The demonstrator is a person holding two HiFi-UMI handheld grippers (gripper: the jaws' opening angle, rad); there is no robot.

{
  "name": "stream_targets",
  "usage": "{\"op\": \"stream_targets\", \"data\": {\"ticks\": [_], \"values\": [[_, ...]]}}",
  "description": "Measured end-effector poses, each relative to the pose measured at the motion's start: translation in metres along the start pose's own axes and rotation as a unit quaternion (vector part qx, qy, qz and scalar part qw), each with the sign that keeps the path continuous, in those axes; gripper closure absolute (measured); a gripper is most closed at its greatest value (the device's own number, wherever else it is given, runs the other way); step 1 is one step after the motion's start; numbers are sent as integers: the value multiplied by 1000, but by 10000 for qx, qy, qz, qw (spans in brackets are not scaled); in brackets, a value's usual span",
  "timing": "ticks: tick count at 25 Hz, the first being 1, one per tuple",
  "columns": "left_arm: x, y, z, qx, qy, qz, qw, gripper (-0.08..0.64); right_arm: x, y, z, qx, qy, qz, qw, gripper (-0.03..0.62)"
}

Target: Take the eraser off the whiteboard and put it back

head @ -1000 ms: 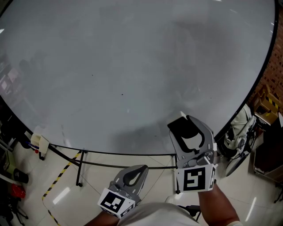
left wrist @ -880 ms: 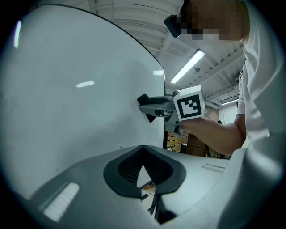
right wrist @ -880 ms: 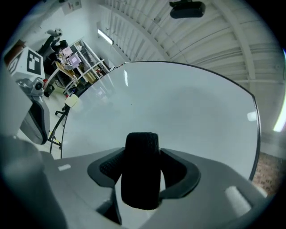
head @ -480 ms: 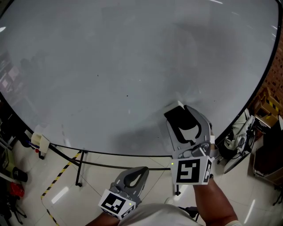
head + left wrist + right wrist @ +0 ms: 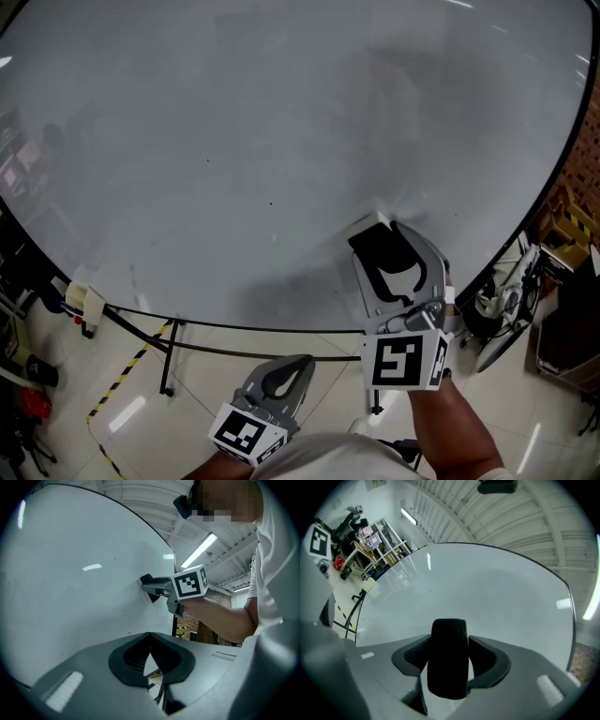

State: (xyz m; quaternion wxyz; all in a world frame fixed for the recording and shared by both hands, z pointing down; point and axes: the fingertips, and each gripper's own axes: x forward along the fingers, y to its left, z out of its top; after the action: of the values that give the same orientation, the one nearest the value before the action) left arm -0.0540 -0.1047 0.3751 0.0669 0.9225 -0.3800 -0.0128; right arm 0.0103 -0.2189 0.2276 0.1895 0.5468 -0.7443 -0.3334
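Note:
The whiteboard (image 5: 234,141) fills most of the head view. My right gripper (image 5: 380,246) is shut on a black eraser (image 5: 378,251) and holds it at the board's lower right area. In the right gripper view the eraser (image 5: 449,660) stands upright between the two jaws with the whiteboard (image 5: 487,588) just beyond. The left gripper view shows the eraser (image 5: 148,580) meeting the board surface (image 5: 70,573). My left gripper (image 5: 292,366) hangs low below the board's bottom edge, shut with nothing in it (image 5: 150,651).
A small white holder (image 5: 82,303) with markers hangs at the board's lower left edge. The board's black stand (image 5: 169,361) and yellow-black floor tape (image 5: 127,370) lie below. A white bag (image 5: 506,272) and boxes (image 5: 567,220) sit at the right by a brick wall.
My right gripper with the eraser shifted a little up and to the left along the board, then held still. The left gripper has stayed in place.

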Motion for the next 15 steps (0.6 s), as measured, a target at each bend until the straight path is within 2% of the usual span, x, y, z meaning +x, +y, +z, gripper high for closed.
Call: {"op": "stream_targets", "data": {"ticks": [12,15], "values": [[2,-9,-6,14,75,-126,9999,545,-30,-4,5,-128,-75,127,9998,360],[3,-12,-8,16,110,-133,9998,545,-47,6,4,210,-208,468,9985,406]]}}
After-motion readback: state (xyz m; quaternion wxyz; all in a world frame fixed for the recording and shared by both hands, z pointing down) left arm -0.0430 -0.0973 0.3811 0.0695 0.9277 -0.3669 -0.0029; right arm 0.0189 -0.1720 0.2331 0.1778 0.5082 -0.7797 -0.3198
